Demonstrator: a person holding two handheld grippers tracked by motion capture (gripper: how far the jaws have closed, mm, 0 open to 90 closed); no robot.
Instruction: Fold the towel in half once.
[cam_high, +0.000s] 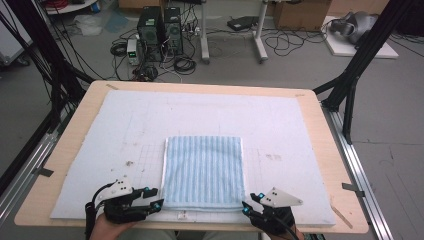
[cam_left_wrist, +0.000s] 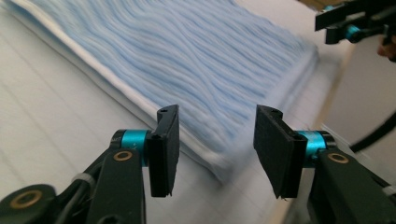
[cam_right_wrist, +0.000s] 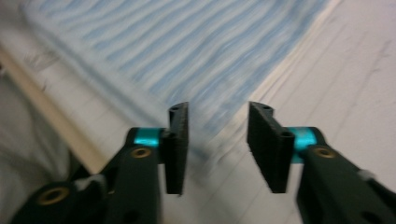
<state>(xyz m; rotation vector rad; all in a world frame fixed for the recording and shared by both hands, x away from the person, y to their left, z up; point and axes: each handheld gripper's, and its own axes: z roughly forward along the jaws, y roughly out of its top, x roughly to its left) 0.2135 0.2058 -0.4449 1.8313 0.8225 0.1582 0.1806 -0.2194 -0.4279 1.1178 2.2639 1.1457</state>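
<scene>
1. Black left tool (cam_high: 152, 198) low at the near-left corner of the surface (cam_high: 320, 125), just beside the near-left corner of the folded towel (cam_high: 202, 172); jaws parted about halfway, nothing between them, pads clear of the cloth in the left gripper view (cam_left_wrist: 217, 144).
2. Blue-and-white striped towel lying flat and squared on the white mat (cam_high: 125, 125), near the front edge of the surface, about midway between its left and right edges.
3. Right tool (cam_high: 252, 202) at the towel's near-right corner, jaws likewise about half open and empty; towel corner just ahead of the pads in the right gripper view (cam_right_wrist: 217, 140).
4. Step in hand, judged: fold just laid down, both near corners let go.
5. Next move, judged: either backing away, or closing on corners again for another fold, both tools lifting together to keep edges aligned.
6. No legible brand, label or writing; small tag at the mat's front edge too small to read.
</scene>
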